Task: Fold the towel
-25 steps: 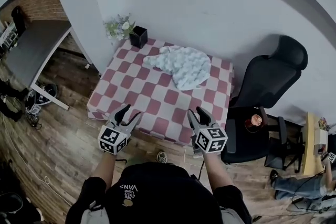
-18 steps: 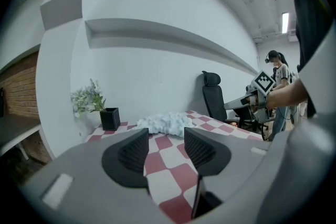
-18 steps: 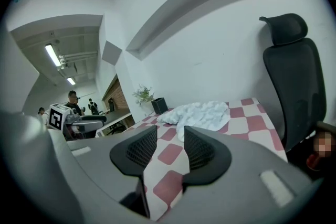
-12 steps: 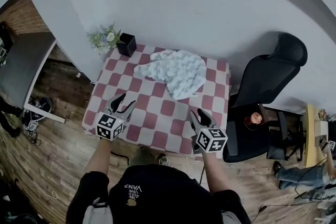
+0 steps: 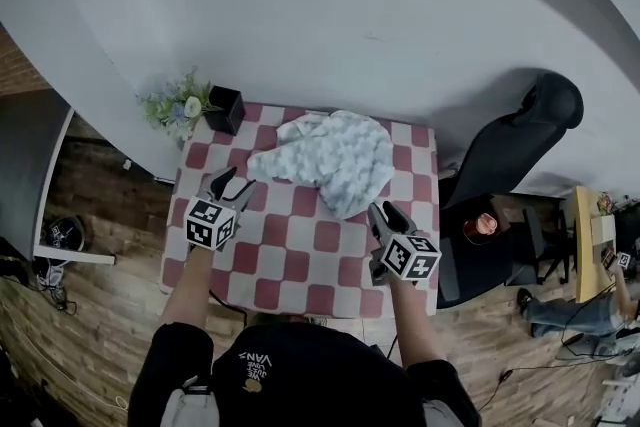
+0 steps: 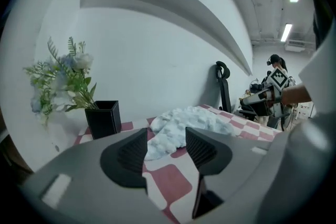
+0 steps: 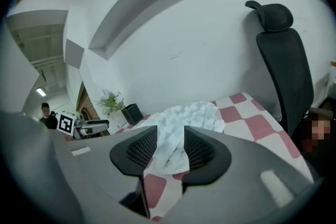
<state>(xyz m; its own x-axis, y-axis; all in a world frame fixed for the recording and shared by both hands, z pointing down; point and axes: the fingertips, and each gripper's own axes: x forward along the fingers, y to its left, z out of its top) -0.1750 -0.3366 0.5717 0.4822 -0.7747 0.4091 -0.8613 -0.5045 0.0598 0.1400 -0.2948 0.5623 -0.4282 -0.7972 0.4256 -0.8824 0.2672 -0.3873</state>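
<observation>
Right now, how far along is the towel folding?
Nothing is folded yet: the towel lies crumpled on the table. Nothing is in hand: the left hand-held gripper, its jaws just opening wider, and the right hand-held gripper are open, empty, short of it. Still to do: grasp, spread, fold.

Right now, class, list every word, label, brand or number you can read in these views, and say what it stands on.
"VANS": white print, upside down in the head view, on the person's black clothing.
Smaller print beside it: too small to read.
The two marker cubes: black-and-white square patterns only, no letters or numbers.
</observation>
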